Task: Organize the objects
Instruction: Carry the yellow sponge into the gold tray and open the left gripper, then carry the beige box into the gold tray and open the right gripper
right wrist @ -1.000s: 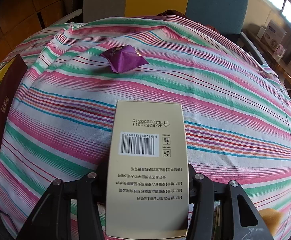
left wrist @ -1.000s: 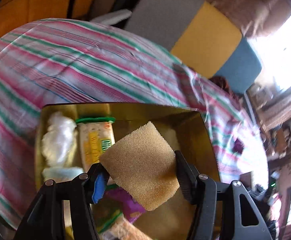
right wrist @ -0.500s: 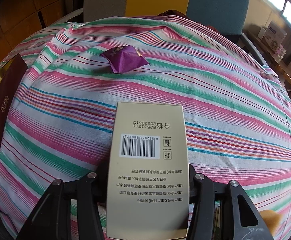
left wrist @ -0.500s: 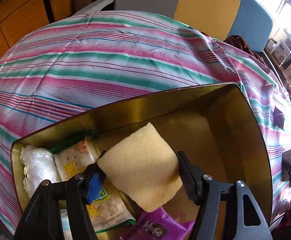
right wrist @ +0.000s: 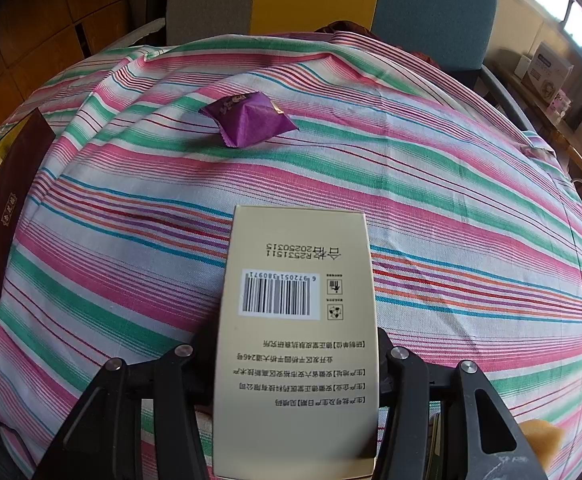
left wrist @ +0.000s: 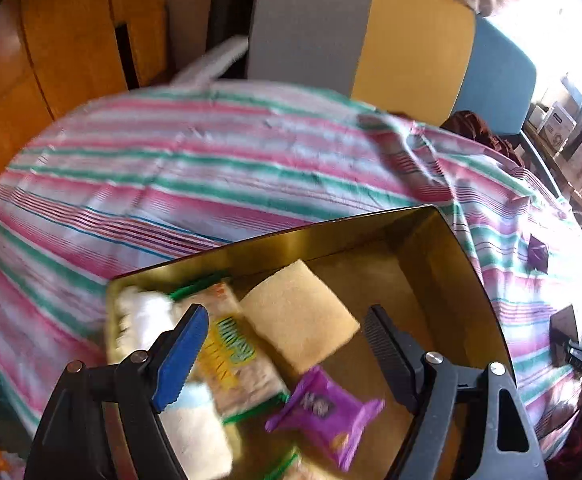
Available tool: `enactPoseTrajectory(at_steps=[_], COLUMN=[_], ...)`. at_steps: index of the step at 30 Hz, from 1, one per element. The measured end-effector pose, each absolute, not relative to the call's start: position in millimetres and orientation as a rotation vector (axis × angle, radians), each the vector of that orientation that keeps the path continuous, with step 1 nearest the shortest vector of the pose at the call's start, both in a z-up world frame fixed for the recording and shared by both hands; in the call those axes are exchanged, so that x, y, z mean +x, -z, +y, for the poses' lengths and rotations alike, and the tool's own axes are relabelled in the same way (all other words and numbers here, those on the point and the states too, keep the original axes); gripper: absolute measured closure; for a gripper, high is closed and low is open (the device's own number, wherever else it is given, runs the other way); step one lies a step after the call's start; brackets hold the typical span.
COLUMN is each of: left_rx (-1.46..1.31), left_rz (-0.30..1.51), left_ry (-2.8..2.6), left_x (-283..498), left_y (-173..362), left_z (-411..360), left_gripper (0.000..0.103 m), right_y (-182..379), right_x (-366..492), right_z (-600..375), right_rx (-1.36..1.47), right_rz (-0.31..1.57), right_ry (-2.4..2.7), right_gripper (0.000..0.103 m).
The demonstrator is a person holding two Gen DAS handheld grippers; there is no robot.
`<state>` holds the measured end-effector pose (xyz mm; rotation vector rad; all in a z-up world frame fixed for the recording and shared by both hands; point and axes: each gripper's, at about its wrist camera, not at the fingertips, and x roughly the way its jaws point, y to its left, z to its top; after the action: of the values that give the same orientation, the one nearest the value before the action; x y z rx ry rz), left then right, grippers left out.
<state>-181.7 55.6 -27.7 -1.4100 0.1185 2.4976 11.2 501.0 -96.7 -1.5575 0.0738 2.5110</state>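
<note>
In the left wrist view a yellow sponge [left wrist: 299, 316] lies inside the gold box [left wrist: 467, 276], free of my left gripper [left wrist: 287, 330], whose jaws are opening wide above it with nothing pressed between them. Beside the sponge lie a cracker packet [left wrist: 235, 356], a white wad [left wrist: 139, 316] and a purple sachet [left wrist: 323, 408]. In the right wrist view my right gripper [right wrist: 291, 344] is shut on a beige carton [right wrist: 297, 344] with a barcode, held above the striped cloth. A purple sachet [right wrist: 249, 120] rests on the cloth beyond it.
The striped cloth [right wrist: 451, 208] covers the whole table. The box's dark red wall [right wrist: 7, 208] stands at the left edge of the right wrist view. Grey, yellow and blue chair backs [left wrist: 411, 52] stand behind the table. Another yellow sponge piece [right wrist: 543, 440] shows at the lower right.
The left gripper has opened and let go of the yellow sponge, which now lies in the gold box; the gripper lifted and rolled. The right gripper and its carton have not moved.
</note>
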Motion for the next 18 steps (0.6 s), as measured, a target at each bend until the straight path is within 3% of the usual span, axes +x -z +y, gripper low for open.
enactPoseTrajectory(at_steps=[8, 18], left_rx=[-1.172, -1.133], left_rz=[0.123, 0.095], left_ry=[-2.596, -2.589], left_x=[-99, -65], left_y=[-6, -5], left_z=[43, 33], left_gripper=[0.021, 0.021], right_y=[98, 79], right_x=[11, -2], right_z=[502, 489], right_rx=[-1.553, -1.554], right_rz=[0.061, 0.108], right_ry=[-2.499, -2.39], right_gripper=[0.052, 0.052])
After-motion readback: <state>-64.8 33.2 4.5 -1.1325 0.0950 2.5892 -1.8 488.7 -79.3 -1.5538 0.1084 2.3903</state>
